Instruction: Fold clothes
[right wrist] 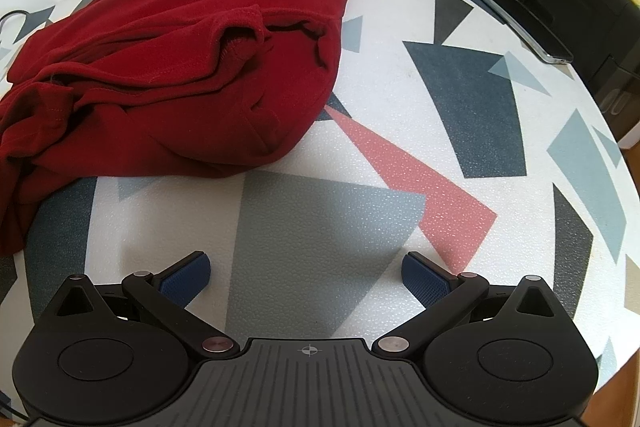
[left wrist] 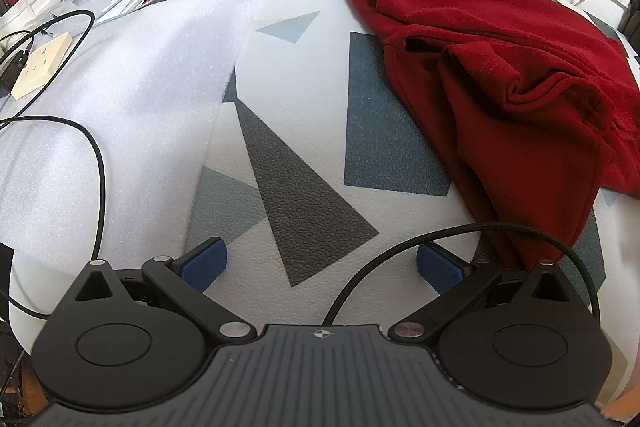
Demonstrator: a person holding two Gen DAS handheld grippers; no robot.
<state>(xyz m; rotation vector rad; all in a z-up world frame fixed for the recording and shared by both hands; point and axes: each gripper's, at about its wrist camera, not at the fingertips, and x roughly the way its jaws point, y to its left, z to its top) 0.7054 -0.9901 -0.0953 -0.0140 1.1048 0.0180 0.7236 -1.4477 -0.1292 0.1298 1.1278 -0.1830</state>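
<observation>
Garment: dark red fleece garment [left wrist: 500, 67], crumpled in a loose heap on the patterned table cover [left wrist: 296, 131]; not folded.
Garment position: right half of the left wrist frame; upper left of the right wrist frame [right wrist: 180, 67].
Garment long axis: runs from upper centre to lower right in the left wrist frame, with one flap trailing toward the lower right edge.
Garment opening: a ribbed hem or cuff faces the camera in the right wrist frame; which of the two cannot be told.
Left gripper [left wrist: 320, 263]: jaws spread wide, blue pads empty, low over the cover, clear of the garment, pointing toward upper centre.
Right gripper [right wrist: 306, 275]: jaws spread wide, nothing held, over bare cover at lower centre, garment well apart at upper left.
Foam sheet [left wrist: 132, 75]: white, left of frame, lying on the cover.
Cable [left wrist: 96, 147]: black, crosses the foam sheet.
Phone [right wrist: 520, 23]: upper right, at the table edge.
</observation>
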